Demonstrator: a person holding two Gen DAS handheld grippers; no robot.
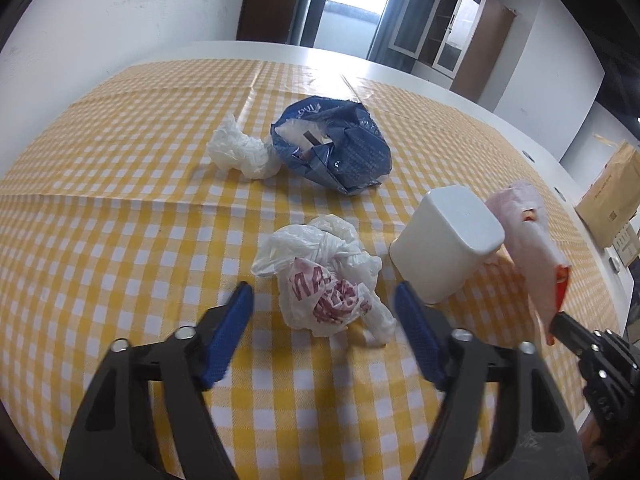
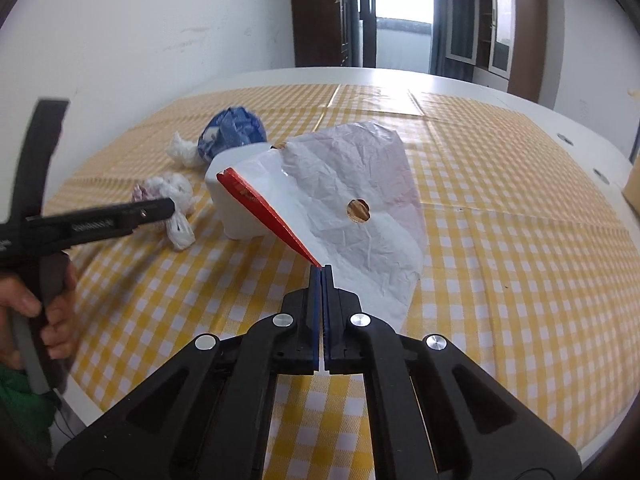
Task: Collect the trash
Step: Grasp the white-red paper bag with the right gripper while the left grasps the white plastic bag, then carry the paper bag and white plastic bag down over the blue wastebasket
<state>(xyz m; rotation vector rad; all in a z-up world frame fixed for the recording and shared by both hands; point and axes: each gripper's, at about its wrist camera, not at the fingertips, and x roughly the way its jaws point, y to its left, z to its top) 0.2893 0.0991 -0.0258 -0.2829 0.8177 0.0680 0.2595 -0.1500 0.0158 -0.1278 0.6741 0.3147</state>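
Low centre of the right view, the right gripper [image 2: 321, 270] pinches the white bag [image 2: 360, 200] by its red edge, presumably holding it ready as the receptacle. Lower centre of the left view, the left gripper [image 1: 324, 300] stands wide apart, empty, flanking the crumpled plastic bag [image 1: 324, 280] on the checked tablecloth [image 1: 120, 200].

A glossy checked cloth [image 1: 120, 220] covers the counter. Ahead of the left tool [image 1: 324, 300], a thin crinkled plastic bag [image 1: 324, 276]; beside it a smooth matt white tub [image 1: 444, 244].

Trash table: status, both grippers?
Left gripper open, straddling crumpled white bag. Right gripper shut on trash bag edge by white bin. Blue wrapper, tissue still on table; nothing blocking.
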